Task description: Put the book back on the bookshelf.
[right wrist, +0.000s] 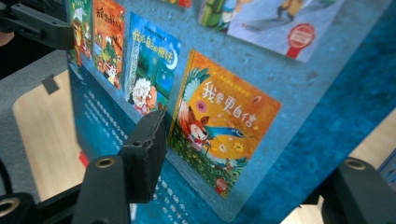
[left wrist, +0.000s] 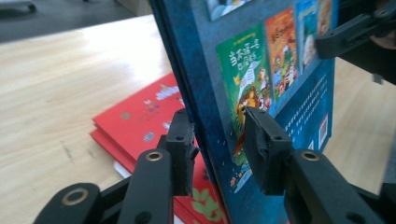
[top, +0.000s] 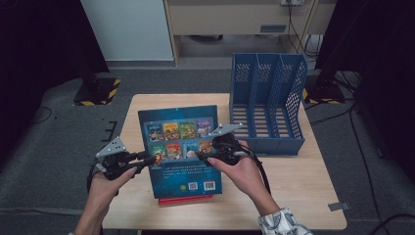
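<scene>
A blue picture book [top: 181, 147] is held up, tilted, back cover toward me, above a small stack of red books [top: 186, 199] lying flat near the table's front edge. My left gripper [top: 147, 157] is shut on the book's left edge; in the left gripper view its jaws [left wrist: 219, 135] press both faces of the blue book [left wrist: 280, 70], with the red books [left wrist: 140, 116] below. My right gripper [top: 203, 154] reaches in from the right. In the right gripper view it [right wrist: 252, 144] stands wide, one jaw on the cover [right wrist: 280, 70], the other past the book's edge.
A blue three-slot file organizer [top: 266, 103] stands at the table's back right, its slots open toward me. Bare wooden table [top: 293, 186] lies to the right of the books and at the far left. Dark floor surrounds the table.
</scene>
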Demonstrator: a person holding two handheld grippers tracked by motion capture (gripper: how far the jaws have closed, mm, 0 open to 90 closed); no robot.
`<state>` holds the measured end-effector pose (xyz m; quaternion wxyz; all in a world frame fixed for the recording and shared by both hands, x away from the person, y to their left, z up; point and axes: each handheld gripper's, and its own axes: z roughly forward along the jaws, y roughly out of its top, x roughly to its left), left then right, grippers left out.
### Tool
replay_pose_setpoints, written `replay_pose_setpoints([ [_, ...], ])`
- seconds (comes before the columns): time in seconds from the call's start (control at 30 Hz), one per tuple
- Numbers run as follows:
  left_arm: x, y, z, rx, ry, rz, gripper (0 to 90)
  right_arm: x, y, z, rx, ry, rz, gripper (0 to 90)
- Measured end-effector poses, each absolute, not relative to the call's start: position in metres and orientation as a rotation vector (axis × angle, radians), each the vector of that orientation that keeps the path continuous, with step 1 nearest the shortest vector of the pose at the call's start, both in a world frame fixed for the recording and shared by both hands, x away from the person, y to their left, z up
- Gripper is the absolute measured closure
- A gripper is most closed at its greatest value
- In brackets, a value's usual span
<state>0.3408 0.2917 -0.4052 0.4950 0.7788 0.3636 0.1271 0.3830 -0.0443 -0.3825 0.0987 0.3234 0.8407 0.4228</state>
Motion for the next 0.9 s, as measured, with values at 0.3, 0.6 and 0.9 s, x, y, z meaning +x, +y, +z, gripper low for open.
replay_pose_setpoints([
  [0.3, 0.361, 0.294, -0.4, 1.866, 0.9, 0.415, 63.7, 0.399, -0.036, -0.38, 0.924, 2.42, 1.271, 41.3],
  [0.6, 0.379, 0.289, -0.394, 1.884, 0.896, 0.518, 62.1, 0.409, -0.035, -0.381, 0.911, 2.34, 1.304, 43.9],
  [0.9, 0.382, 0.288, -0.392, 1.871, 0.882, 0.588, 59.2, 0.403, -0.035, -0.377, 0.865, 2.314, 1.352, 52.4],
])
